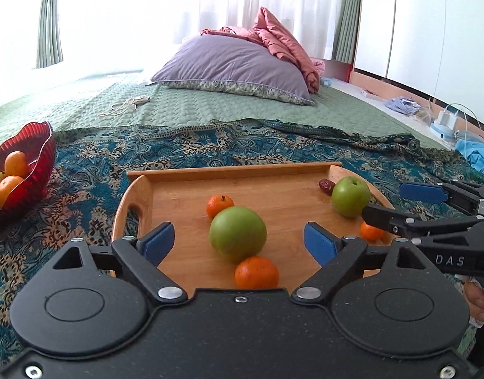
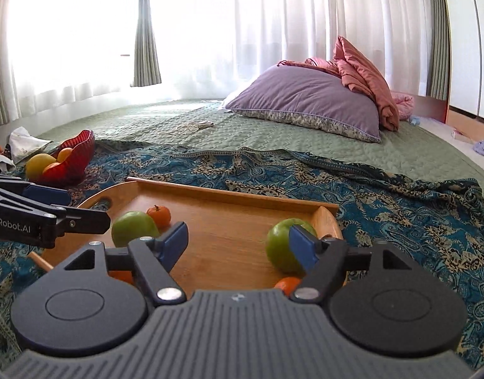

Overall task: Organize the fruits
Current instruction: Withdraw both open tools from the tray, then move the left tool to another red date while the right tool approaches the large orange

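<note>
A wooden tray (image 1: 283,168) lies on a patterned blue cloth. On it are two green apples, one near me (image 1: 237,234) and one at the far right (image 1: 350,196), several mandarins (image 1: 256,272) and a brown date (image 1: 326,186). My left gripper (image 1: 239,242) is open, its pads on either side of the near apple and not touching it. My right gripper (image 2: 239,244) is open over the tray (image 2: 229,237); the right apple (image 2: 281,248) sits behind its right pad (image 2: 300,246). A red glass bowl (image 1: 37,164) at the left holds oranges and a yellow fruit.
The right gripper enters the left wrist view at the tray's right edge (image 1: 409,202). A purple pillow (image 1: 235,63) and pink quilt (image 1: 283,41) lie at the back of the bed. A cable (image 1: 125,105) lies on the green cover. Tissue and wrappers (image 2: 21,145) lie beyond the bowl (image 2: 74,154).
</note>
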A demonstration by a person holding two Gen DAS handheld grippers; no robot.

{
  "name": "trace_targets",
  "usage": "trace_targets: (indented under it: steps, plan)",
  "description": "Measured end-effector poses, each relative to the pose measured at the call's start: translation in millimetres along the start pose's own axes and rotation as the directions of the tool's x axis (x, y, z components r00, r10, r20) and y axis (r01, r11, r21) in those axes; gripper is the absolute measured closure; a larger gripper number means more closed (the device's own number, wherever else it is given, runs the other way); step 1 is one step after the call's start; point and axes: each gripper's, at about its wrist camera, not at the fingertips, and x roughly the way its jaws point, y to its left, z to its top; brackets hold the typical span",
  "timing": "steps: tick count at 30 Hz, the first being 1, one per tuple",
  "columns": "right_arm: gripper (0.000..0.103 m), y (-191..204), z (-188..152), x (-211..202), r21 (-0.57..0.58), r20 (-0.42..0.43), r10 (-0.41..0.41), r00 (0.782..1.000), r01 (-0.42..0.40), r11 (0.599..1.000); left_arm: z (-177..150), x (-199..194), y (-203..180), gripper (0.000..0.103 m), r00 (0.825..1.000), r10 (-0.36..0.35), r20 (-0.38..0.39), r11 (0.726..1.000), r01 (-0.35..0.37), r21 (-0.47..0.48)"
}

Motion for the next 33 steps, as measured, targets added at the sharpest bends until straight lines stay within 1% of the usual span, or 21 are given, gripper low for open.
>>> trace_targets:
  steps: [3,6,9,15,22,25,28,31,33]
  plan:
    - [0.016,11.4,-13.9,-18.2,-0.042,0.035,0.004,0.999,-0.003,0.999,-10.7,-12.9,-4.5,0.012,1.000,0.003,0.005,1.000,-0.003,0.005]
    - [0.014,18.8,-23.6,-32.0,-0.050,0.053,0.027,0.998,-0.025,0.998,-21.4,-25.3,-8.9,0.009,1.000,-0.009,0.008,1.000,0.009,0.018]
    - [0.013,27.0,-33.0,-43.8,-0.060,0.069,0.030,0.997,-0.026,0.998,-31.0,-35.9,-12.6,0.009,1.000,-0.006,0.016,1.000,0.006,0.029]
    - [0.011,35.1,-48.9,-53.8,-0.069,0.067,0.024,0.997,-0.020,0.997,-44.8,-47.7,-14.2,0.008,1.000,0.007,0.026,1.000,-0.008,0.019]
    - [0.010,45.7,-68.5,-61.7,-0.100,0.058,0.017,0.998,-0.011,0.995,-68.4,-61.0,-12.1,0.004,0.998,0.021,0.063,1.000,-0.022,0.015]
    - [0.009,50.6,-75.7,-62.7,-0.121,0.042,0.029,0.999,-0.023,0.992,-77.1,-63.5,-13.4,0.004,0.998,0.016,0.059,1.000,-0.017,0.025]
    - [0.009,53.1,-82.7,-63.1,-0.130,0.021,0.062,0.998,-0.059,0.990,-82.9,-63.1,-16.2,0.004,0.999,0.007,0.045,0.999,-0.009,0.047]
    - [0.009,56.1,-87.8,-64.8,-0.127,0.019,0.085,0.996,-0.082,0.988,-87.5,-58.2,-18.9,0.004,1.000,0.006,0.016,0.998,-0.007,0.061]
    - [0.009,58.5,-89.4,-65.1,-0.122,0.019,0.096,0.995,-0.093,0.988,-89.4,-54.6,-19.4,0.004,1.000,0.007,-0.006,0.999,-0.006,0.054]
